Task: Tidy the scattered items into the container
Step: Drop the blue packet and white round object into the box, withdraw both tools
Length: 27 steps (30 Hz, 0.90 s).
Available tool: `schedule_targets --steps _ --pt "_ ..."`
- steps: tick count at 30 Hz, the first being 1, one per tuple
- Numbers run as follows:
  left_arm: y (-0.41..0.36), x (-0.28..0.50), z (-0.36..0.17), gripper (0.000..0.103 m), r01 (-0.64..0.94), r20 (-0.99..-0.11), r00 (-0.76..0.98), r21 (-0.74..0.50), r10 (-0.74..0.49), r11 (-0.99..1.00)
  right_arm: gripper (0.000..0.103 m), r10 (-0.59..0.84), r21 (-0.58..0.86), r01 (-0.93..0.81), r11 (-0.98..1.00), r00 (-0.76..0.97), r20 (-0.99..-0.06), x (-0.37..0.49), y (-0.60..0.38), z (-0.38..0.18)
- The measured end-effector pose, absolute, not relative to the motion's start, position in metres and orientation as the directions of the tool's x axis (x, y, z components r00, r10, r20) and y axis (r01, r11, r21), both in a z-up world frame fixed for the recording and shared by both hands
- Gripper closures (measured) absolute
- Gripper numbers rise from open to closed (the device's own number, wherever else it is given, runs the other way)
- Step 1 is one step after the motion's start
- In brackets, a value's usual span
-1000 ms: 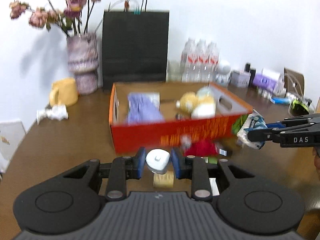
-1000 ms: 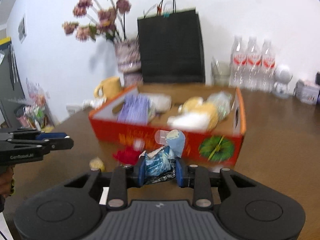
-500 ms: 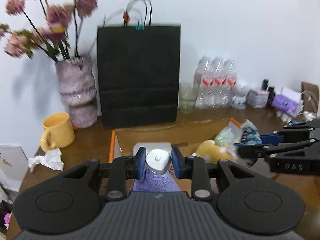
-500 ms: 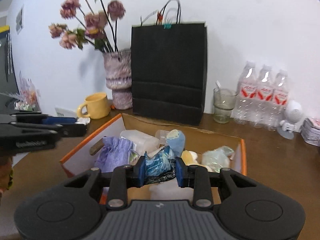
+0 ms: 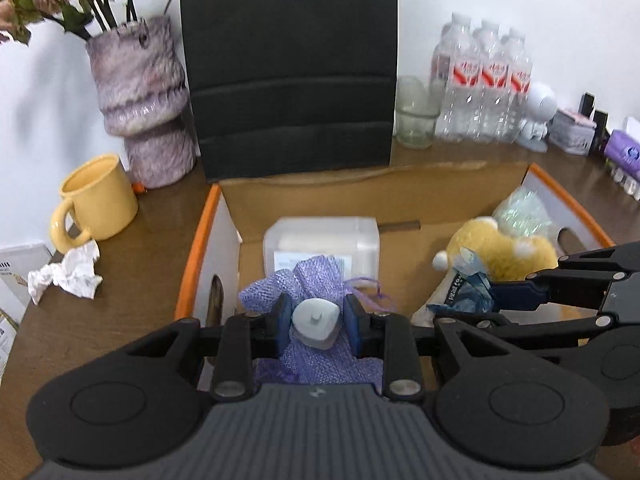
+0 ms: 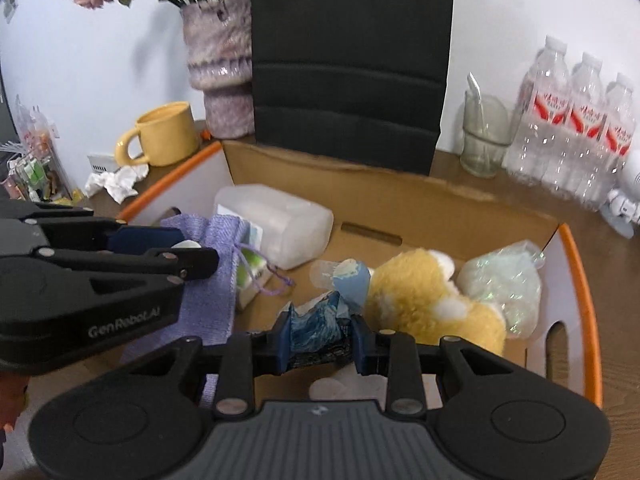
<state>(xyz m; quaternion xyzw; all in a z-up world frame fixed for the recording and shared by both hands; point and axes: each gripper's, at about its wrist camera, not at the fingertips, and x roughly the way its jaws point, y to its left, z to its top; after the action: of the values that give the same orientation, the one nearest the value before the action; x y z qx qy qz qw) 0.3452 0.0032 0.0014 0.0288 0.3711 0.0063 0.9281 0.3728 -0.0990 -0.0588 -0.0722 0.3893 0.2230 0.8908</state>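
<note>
Nearest the lens, left gripper clamps a grey cap; right gripper pinches a blue wrapper. Both hang over the box, at 12 o'clock; neither dropped. Pouch, plush lie inside; paper remains on the table, 10 o'clock.

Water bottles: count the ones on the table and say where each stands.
3, side by side right of the drinking glass: left bottle, middle bottle, right bottle. More may stand hidden behind them.
</note>
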Motion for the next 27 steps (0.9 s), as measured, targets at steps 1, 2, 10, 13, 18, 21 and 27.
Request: schedule_targets --steps 1,2,10,13,18,21,27 --pt "0.003 0.346 -0.001 0.074 0.011 -0.693 0.72 0.06 0.034 0.998 0.074 0.336 0.045 -0.451 0.891 0.593 -0.732 0.374 -0.098 -0.061" --pt "0.003 0.347 -0.002 0.074 0.009 -0.696 0.717 0.061 0.036 0.998 0.074 0.331 0.043 -0.448 0.893 0.59 -0.737 0.375 -0.097 -0.063" --pt "0.005 0.344 -0.005 0.049 0.002 -0.697 0.716 0.058 0.039 0.998 0.054 0.322 0.027 -0.455 0.89 0.585 -0.745 0.371 -0.099 -0.065" --pt "0.003 0.336 0.001 0.035 0.005 -0.674 0.738 0.069 0.043 0.998 0.033 0.313 0.018 -0.445 0.896 0.6 -0.736 0.364 -0.101 -0.059" --pt "0.004 0.316 0.02 0.015 0.014 -0.622 0.783 0.069 0.031 0.998 0.014 0.305 -0.017 -0.445 0.895 0.64 -0.706 0.349 -0.105 -0.044" --pt "0.007 0.301 0.034 0.0 0.008 -0.579 0.815 0.051 0.023 0.999 0.01 0.319 -0.009 -0.44 0.898 0.664 -0.676 0.338 -0.114 -0.031" --pt "0.015 0.261 0.062 0.0 0.016 -0.497 0.867 -0.005 -0.016 1.0 0.0 0.351 0.03 -0.42 0.907 0.717 -0.603 0.309 -0.143 -0.002"
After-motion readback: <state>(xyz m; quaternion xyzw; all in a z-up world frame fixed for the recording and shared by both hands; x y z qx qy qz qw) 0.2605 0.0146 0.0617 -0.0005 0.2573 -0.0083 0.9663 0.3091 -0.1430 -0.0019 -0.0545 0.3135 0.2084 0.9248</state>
